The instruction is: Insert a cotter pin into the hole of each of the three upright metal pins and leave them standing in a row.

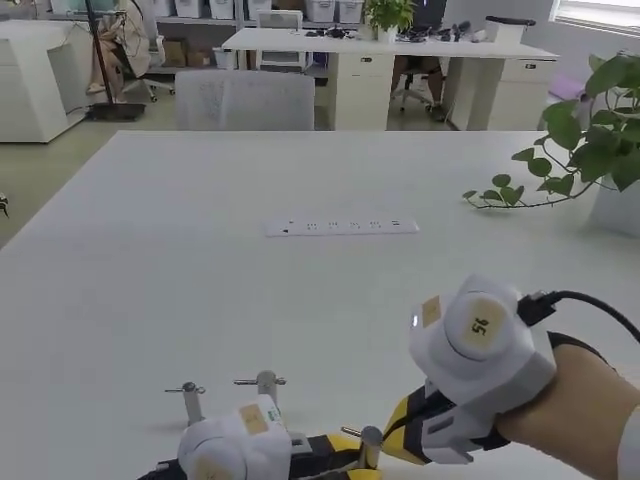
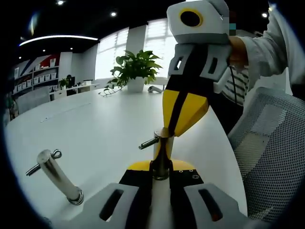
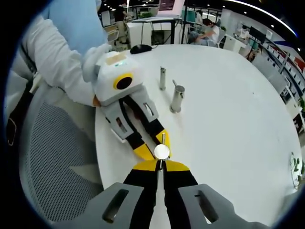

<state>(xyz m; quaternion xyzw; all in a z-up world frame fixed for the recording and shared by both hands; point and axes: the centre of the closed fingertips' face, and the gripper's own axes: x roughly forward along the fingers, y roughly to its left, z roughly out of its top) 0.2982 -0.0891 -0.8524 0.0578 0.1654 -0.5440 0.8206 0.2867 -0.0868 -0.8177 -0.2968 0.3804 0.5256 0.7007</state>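
left hand-held gripper [image 2: 161, 172]: jaws closed on the base of the third metal pin [image 2: 162, 152], lower centre of frame, standing on the tabletop [image 1: 320, 290].
right hand-held gripper [image 3: 160, 164]: jaws nearly together, seemingly pinching the cotter pin [image 2: 148, 142].
axes: metal pin upright; cotter pin level, crossways at its head.
advice: steady the base and push straight along the hole.

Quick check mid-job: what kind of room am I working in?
Probably an open-plan office or lab workroom: a large white table with a socket strip, a potted plant, a mesh chair and desks behind.
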